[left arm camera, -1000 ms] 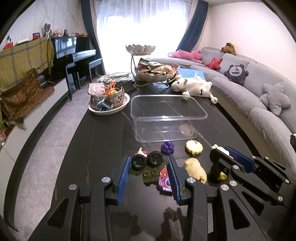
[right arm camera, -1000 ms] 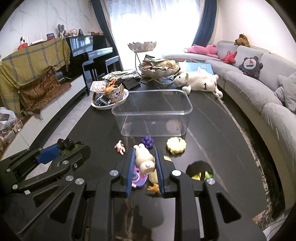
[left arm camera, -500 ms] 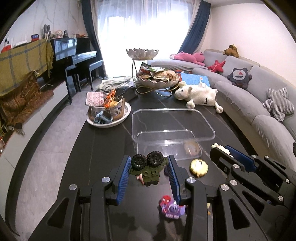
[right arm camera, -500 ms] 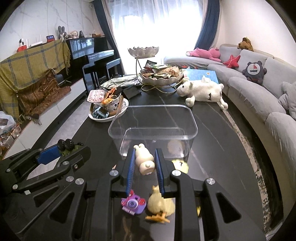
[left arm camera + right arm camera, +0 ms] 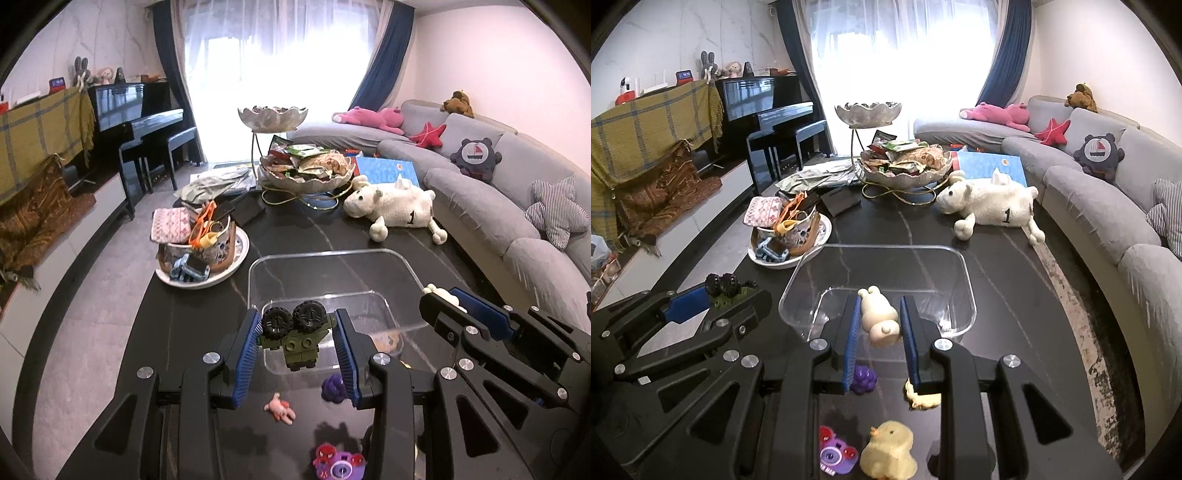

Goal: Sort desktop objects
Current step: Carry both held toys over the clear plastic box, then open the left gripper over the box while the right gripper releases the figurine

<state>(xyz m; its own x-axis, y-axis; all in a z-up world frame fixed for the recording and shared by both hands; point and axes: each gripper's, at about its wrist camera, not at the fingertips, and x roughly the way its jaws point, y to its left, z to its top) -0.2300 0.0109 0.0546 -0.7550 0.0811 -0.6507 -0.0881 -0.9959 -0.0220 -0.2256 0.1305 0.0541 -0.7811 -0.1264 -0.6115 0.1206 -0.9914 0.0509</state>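
Carrying a toy truck [image 5: 293, 334] in our left gripper [image 5: 297, 354] and a cream bunny [image 5: 878, 319] in our right gripper [image 5: 879, 343], we should clear the clear bin's [image 5: 969, 291] near rim at twelve o'clock before releasing.

Grey sofa [image 5: 517, 192], piano [image 5: 140, 125], bright window [image 5: 277, 55]
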